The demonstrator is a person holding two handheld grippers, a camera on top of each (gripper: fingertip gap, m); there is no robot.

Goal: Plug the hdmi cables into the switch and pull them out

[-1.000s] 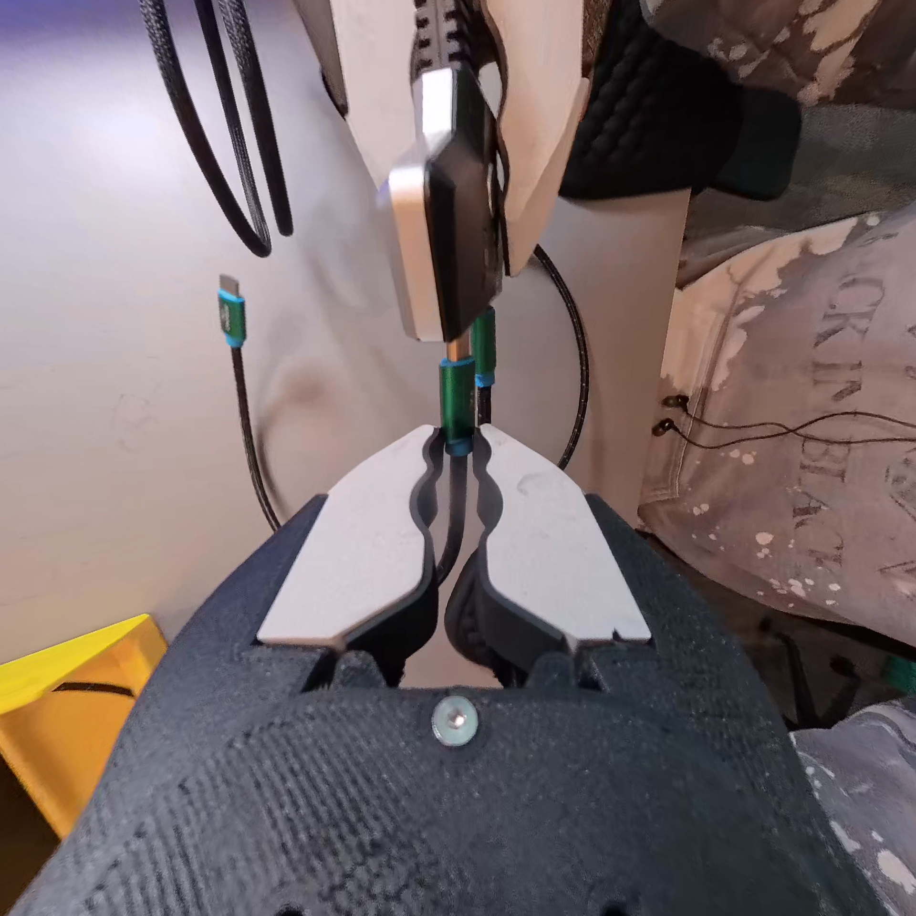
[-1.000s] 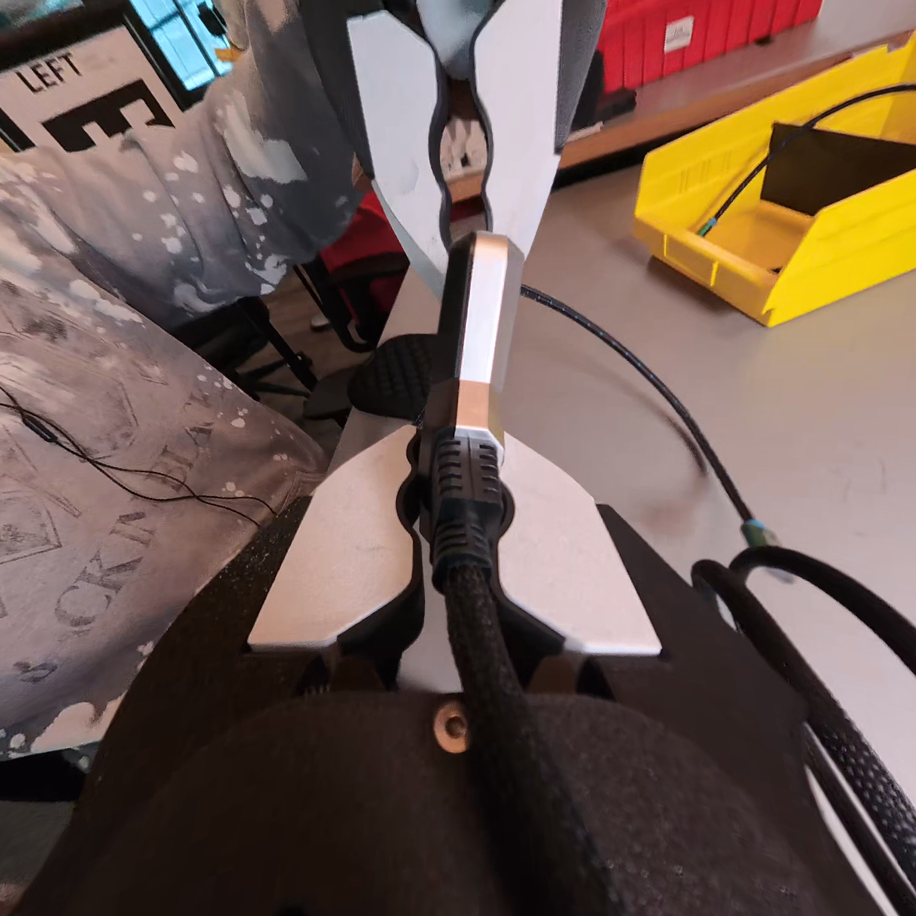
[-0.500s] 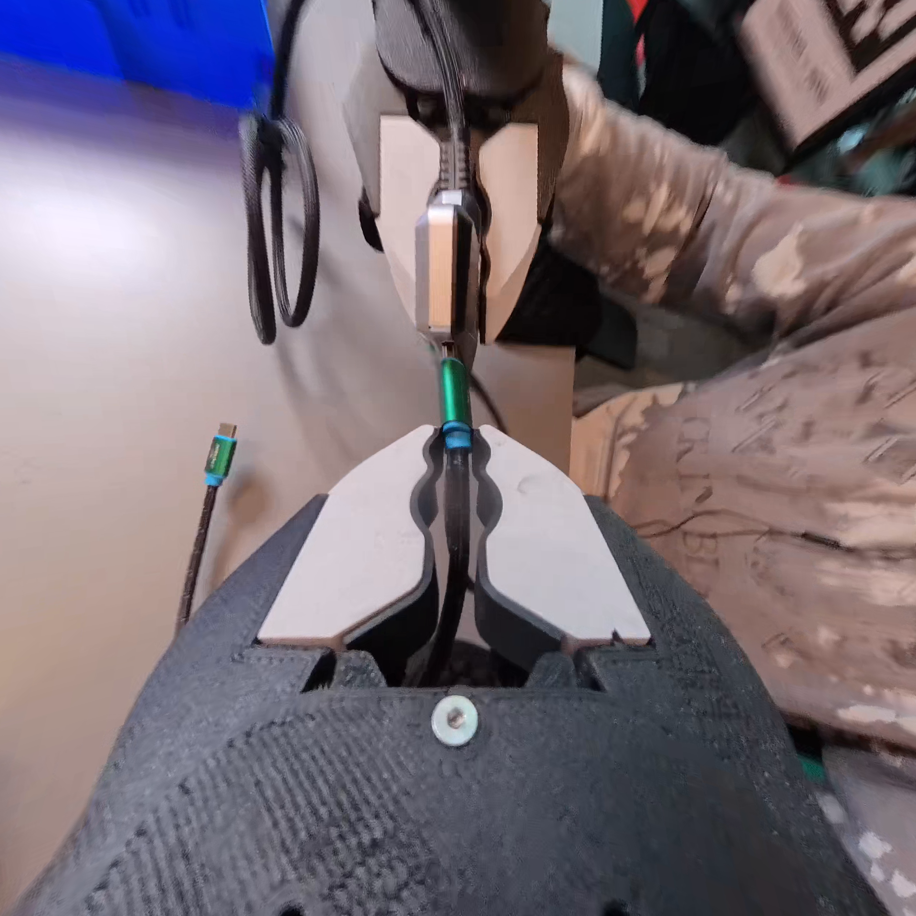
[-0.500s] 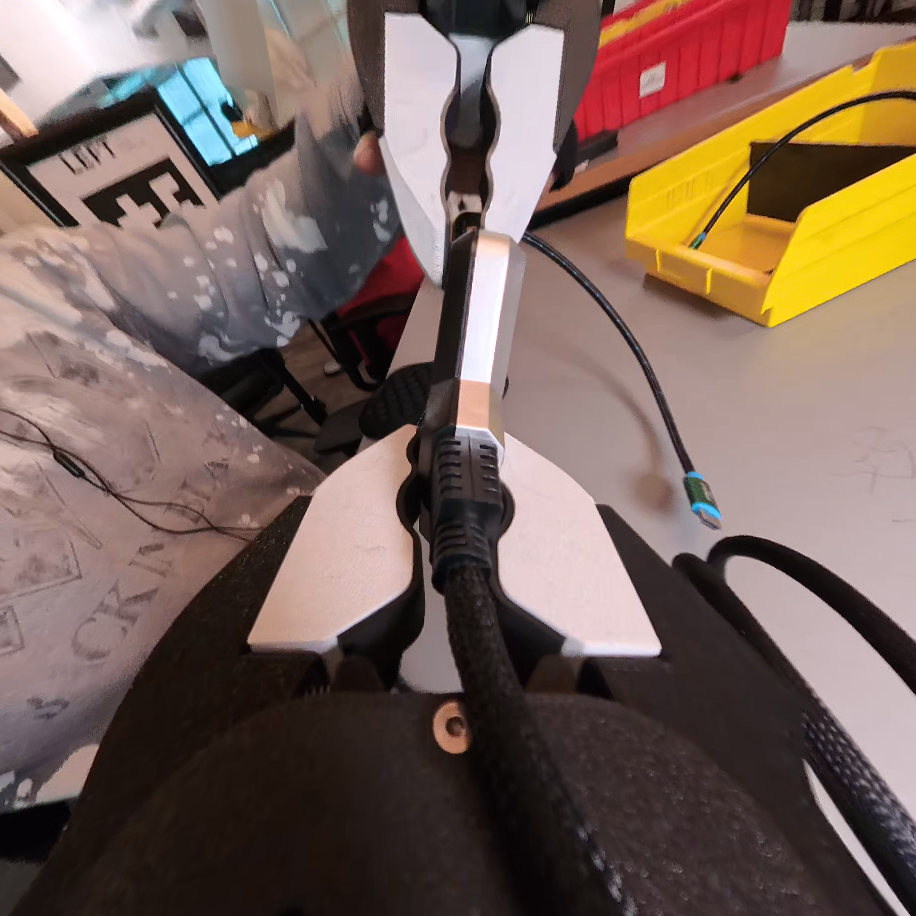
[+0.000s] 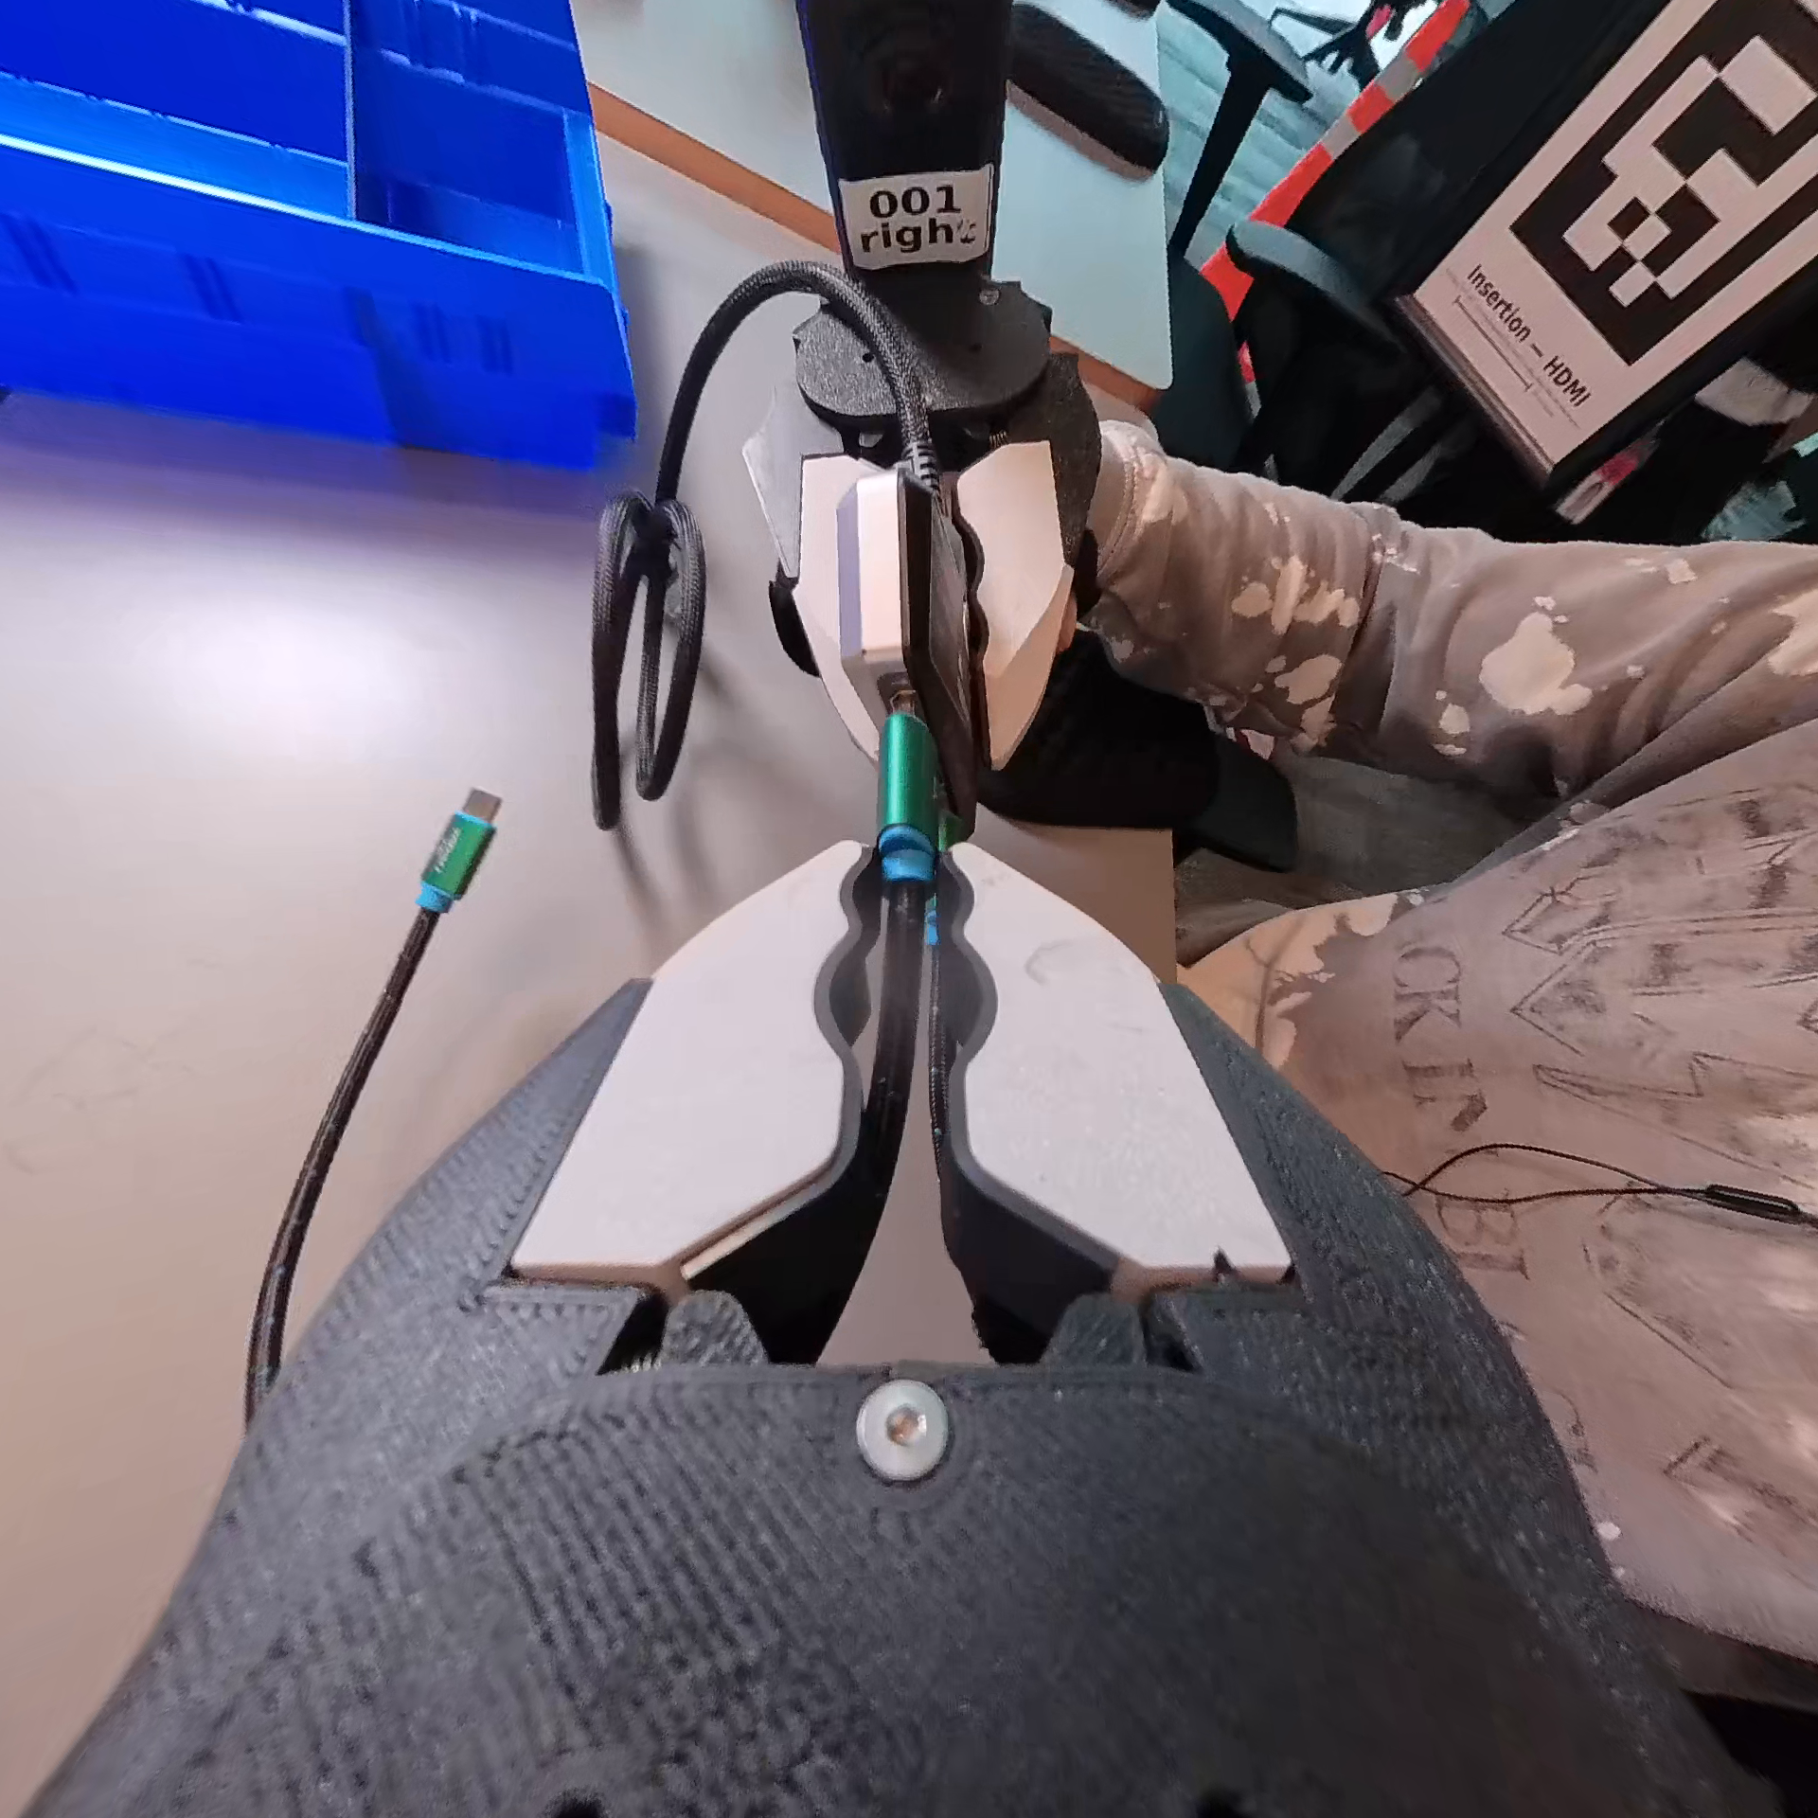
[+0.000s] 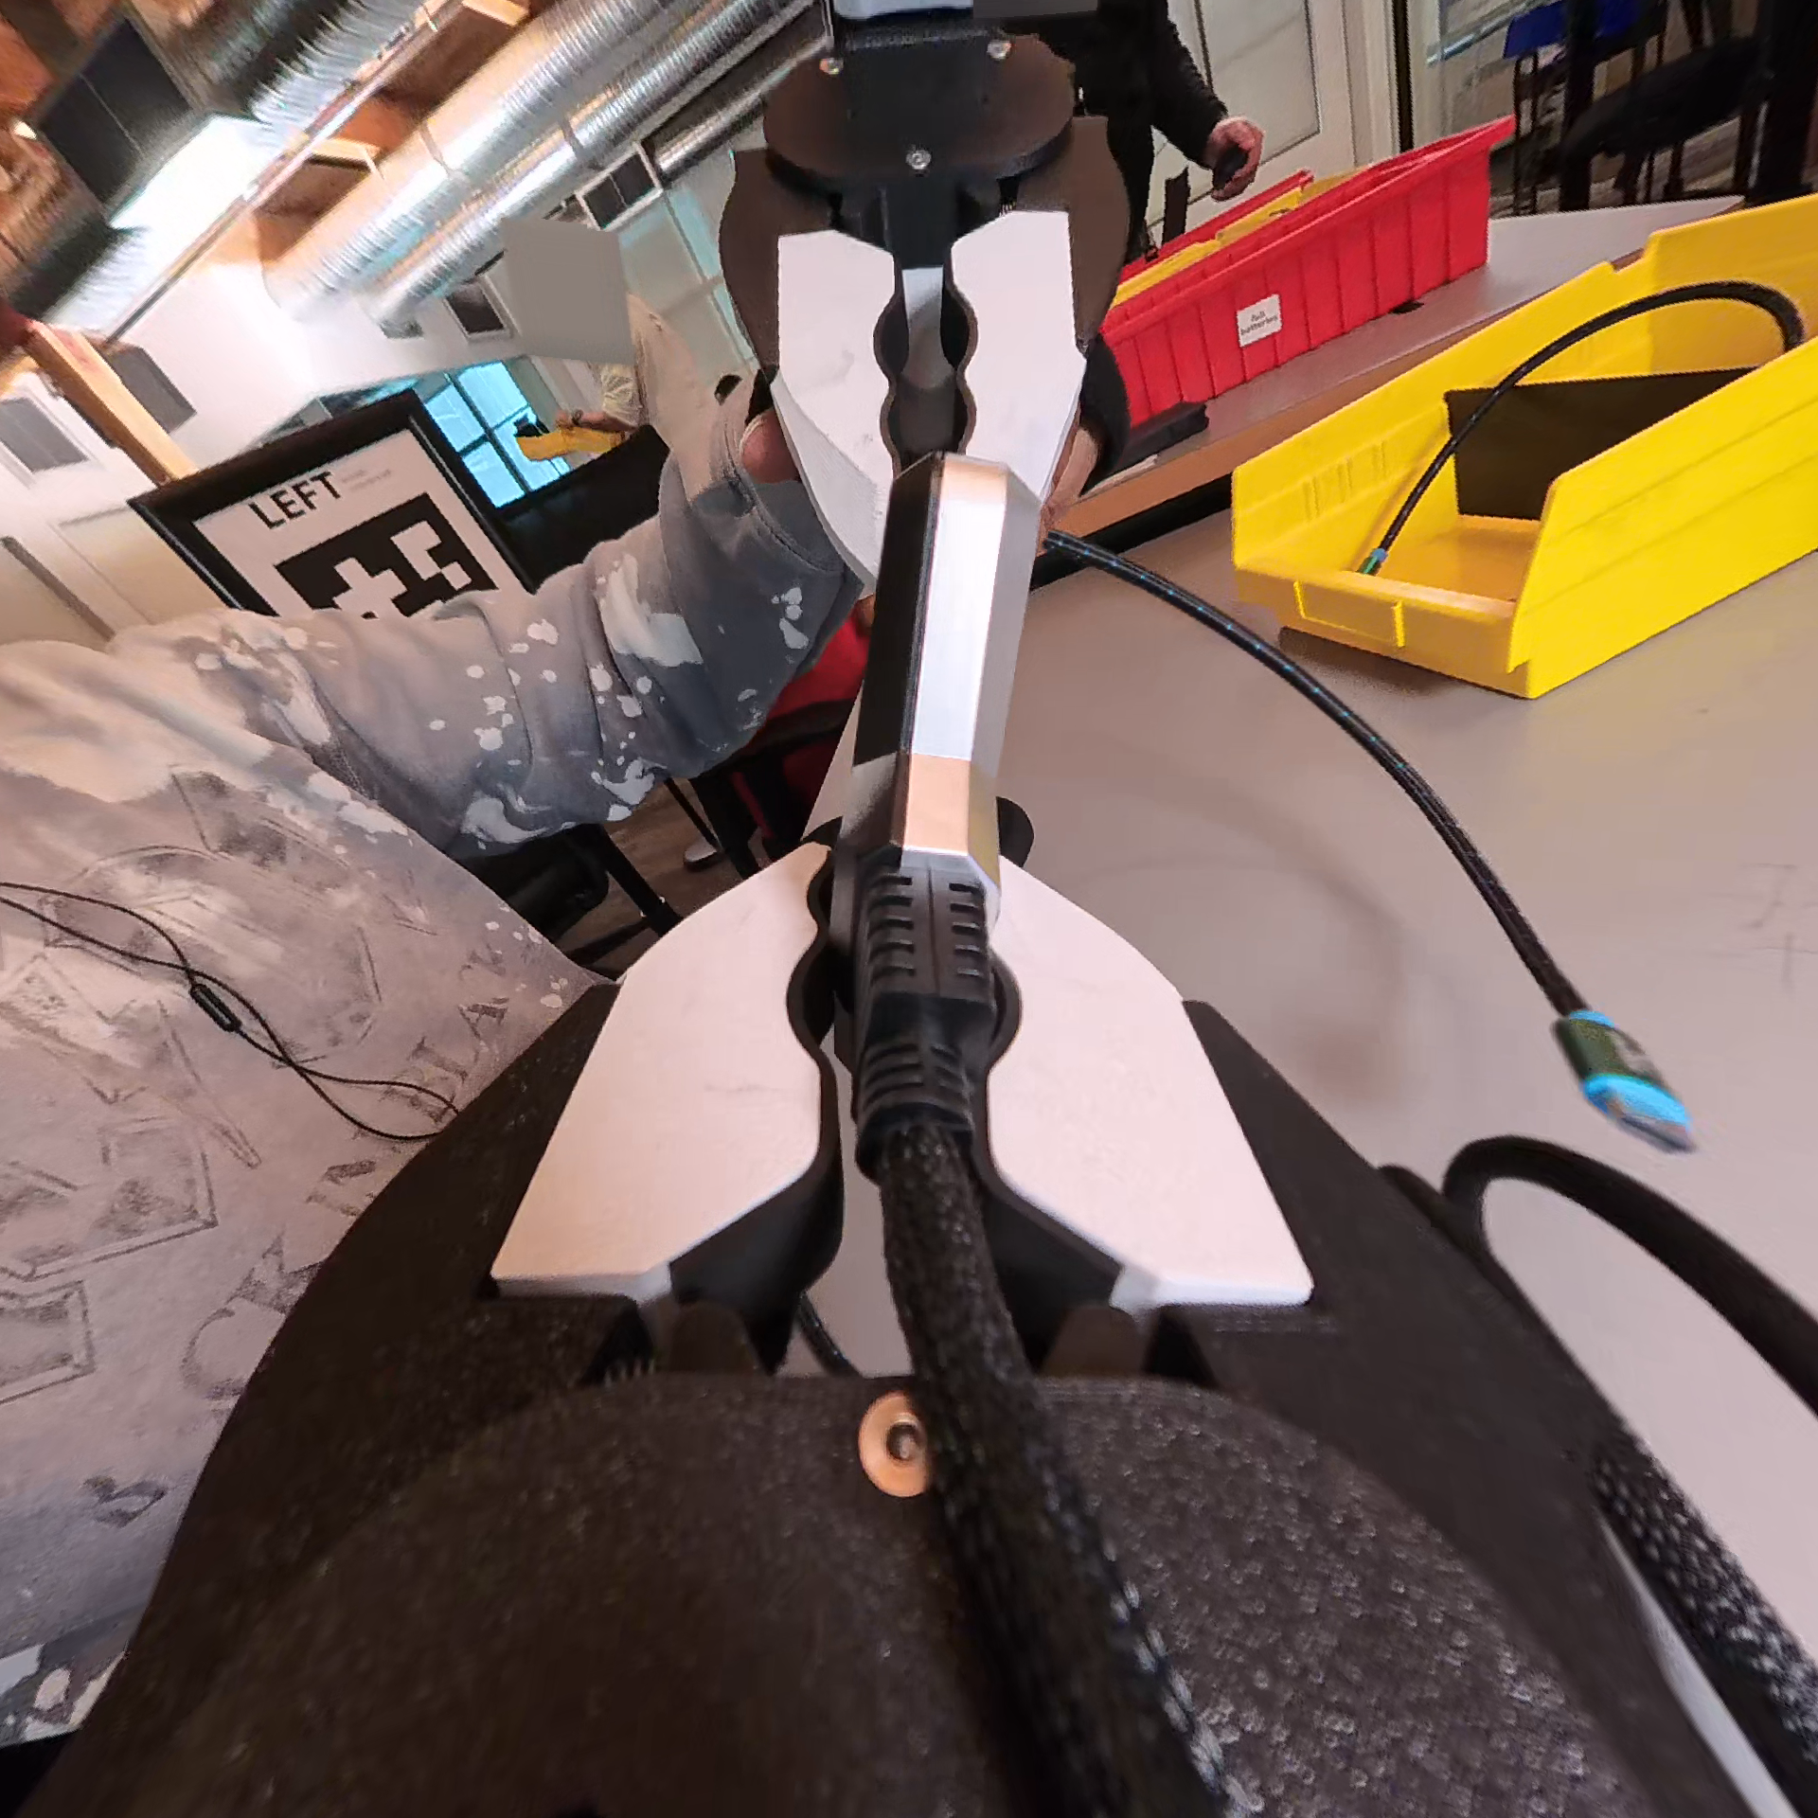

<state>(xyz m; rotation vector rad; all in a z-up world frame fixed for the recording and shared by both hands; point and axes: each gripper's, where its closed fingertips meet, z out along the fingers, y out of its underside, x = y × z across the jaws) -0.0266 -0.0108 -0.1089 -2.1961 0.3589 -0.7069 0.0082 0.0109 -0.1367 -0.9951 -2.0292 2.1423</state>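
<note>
Grey tabletop (image 5: pixel 197 689) carries the scene, with a blue bin (image 5: pixel 295 216) at its far edge in the left wrist view and a yellow bin (image 6: pixel 1535 551) and red bins (image 6: pixel 1308 285) in the right wrist view.

Both grippers are held up above the table edge, facing each other. The right gripper (image 6: pixel 910 871) is clenched on the cable end of the switch (image 6: pixel 944 630), a slim silver and black box that points toward the left gripper (image 5: pixel 910 856). A thick braided cable (image 6: pixel 944 1308) leaves the switch's near end and runs back over the right gripper's body; in the left wrist view it hangs in a loop (image 5: pixel 644 649) over the table.

The left gripper is closed on a thin black cable just behind its green plug (image 5: pixel 905 777). The plug's metal tip sits at the port in the switch's end face; how deep it sits I cannot tell. A second green plug shows just behind the first, mostly hidden.

A loose plug (image 5: pixel 460 846), green with a blue collar, lies on the table to the left, well apart from the switch. Another thin cable lies in the yellow bin.

A person's speckled grey sleeve (image 5: pixel 1377 630) reaches to the right gripper.
</note>
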